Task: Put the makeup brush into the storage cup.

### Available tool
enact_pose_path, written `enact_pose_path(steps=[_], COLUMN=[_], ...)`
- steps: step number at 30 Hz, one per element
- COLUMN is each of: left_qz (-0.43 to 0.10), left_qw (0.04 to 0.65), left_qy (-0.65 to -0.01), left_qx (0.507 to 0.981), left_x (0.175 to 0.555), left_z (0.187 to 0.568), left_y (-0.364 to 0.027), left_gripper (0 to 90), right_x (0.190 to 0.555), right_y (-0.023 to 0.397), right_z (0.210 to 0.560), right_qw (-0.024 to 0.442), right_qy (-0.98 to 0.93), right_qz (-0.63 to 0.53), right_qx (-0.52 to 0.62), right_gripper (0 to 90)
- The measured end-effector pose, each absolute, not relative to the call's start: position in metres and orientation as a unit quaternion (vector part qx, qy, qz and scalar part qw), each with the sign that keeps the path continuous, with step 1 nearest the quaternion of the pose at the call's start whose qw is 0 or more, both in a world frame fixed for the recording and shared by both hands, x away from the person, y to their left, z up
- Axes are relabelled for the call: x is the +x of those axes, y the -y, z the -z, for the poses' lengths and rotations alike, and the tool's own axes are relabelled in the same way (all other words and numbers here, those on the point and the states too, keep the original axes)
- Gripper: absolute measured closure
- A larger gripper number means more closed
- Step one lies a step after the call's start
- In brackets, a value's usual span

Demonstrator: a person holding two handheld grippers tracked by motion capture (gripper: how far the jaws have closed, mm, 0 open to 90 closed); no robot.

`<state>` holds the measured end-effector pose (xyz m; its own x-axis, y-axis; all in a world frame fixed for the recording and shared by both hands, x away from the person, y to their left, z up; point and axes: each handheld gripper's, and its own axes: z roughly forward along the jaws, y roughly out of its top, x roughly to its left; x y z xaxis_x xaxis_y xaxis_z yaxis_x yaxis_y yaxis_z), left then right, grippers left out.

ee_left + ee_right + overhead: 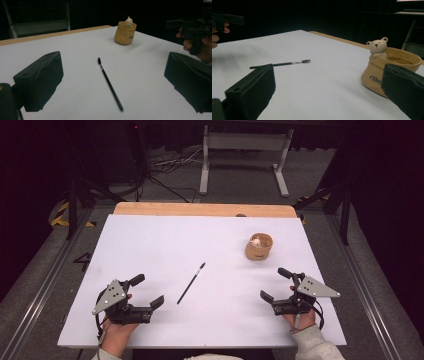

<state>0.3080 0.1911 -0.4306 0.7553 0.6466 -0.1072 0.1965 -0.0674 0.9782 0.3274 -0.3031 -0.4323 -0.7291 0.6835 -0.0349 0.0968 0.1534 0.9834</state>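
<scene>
My left tool (148, 291) sits low over the near left part of the white worktop (165, 245), its jaws spread wide and holding nothing; in the left gripper view I see both black pads standing far apart with bare worktop between them. My right tool (275, 283) hovers at the near right, jaws likewise wide and empty, and the right gripper view shows its two pads well apart. Between the two tools, a little nearer the left one, lies a thin black makeup brush (191, 283), flat on the worktop and set on a slant, its small bristle tip pointing away from me and its handle end toward the near edge. In the left gripper view the brush (110, 84) lies between the jaws but farther out, touching neither. Beyond my right tool, toward the far right of the worktop, stands a tan ceramic pot (259, 247) shaped like a sack, upright, with a small pale bear figure (378, 47) perched on its rim. The pot stands well apart from the brush. A strip of bare wood (200, 209) runs along the worktop's far edge.
</scene>
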Motion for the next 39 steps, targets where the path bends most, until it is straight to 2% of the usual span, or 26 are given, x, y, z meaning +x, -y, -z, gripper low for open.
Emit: enact_pose_path(steps=[12,27,33,39], left_qz=[-0.157,-0.155,-0.124,-0.099], left_qw=[0.608,0.604,0.619,0.635], left_qy=[-0.29,-0.281,-0.274,-0.275], left_qx=[0.722,0.73,0.725,0.715], left_x=[0.322,0.341,0.351,0.358], left_z=[0.416,0.406,0.405,0.405], left_y=[-0.162,-0.145,-0.141,-0.14], left_gripper=[3.3,1.4,0.7,2.3], right_x=[0.326,0.326,0.324,0.325], right_y=[0.304,0.304,0.306,0.306], right_z=[0.432,0.431,0.43,0.431], right_qw=[0.24,0.248,0.266,0.254], right_qy=[-0.715,-0.717,-0.694,-0.696], right_qz=[-0.599,-0.6,-0.628,-0.63], right_qx=[0.27,0.253,0.231,0.231], right_gripper=[0.0,0.0,0.0,0.0])
